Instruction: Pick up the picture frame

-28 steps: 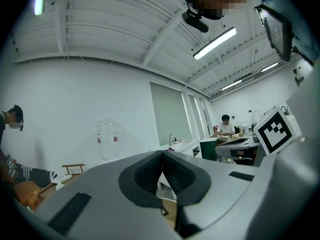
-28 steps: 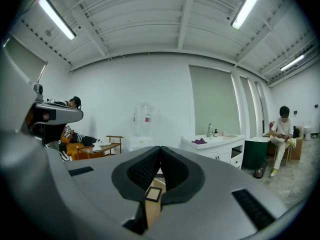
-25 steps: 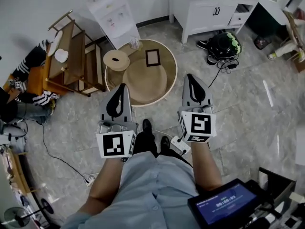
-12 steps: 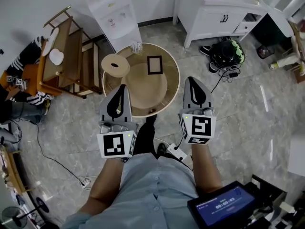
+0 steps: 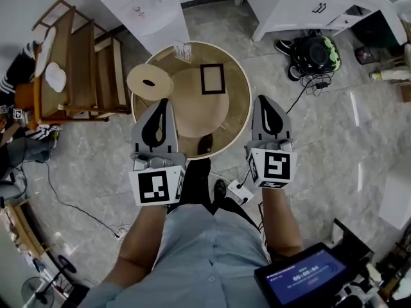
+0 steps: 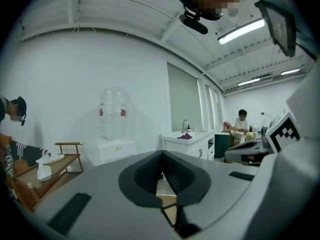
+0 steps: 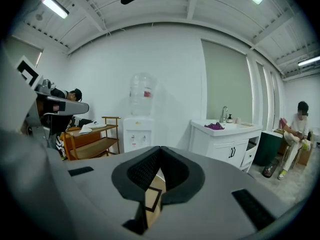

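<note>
A small dark picture frame [image 5: 212, 78] lies flat on the far right part of a round wooden table [image 5: 239, 105]. A slice of the picture frame [image 7: 151, 200] shows through the gap under the right jaws. My left gripper [image 5: 163, 102] hovers over the table's near left edge, jaws shut and empty. My right gripper [image 5: 262, 99] hangs beyond the table's near right rim, also shut with nothing held. Both stand short of the frame, well above it.
A round tan stool top [image 5: 149, 81] sits at the table's left. A white water dispenser [image 5: 142, 5] stands behind, a wooden rack [image 5: 70, 63] to the left, a white cabinet [image 5: 302, 5] at the back right. A black bag [image 5: 313, 54] and cables lie on the tiled floor.
The view has advanced toward the table: the table and frame now lie closer beneath both grippers. Both grippers stay shut and level.
</note>
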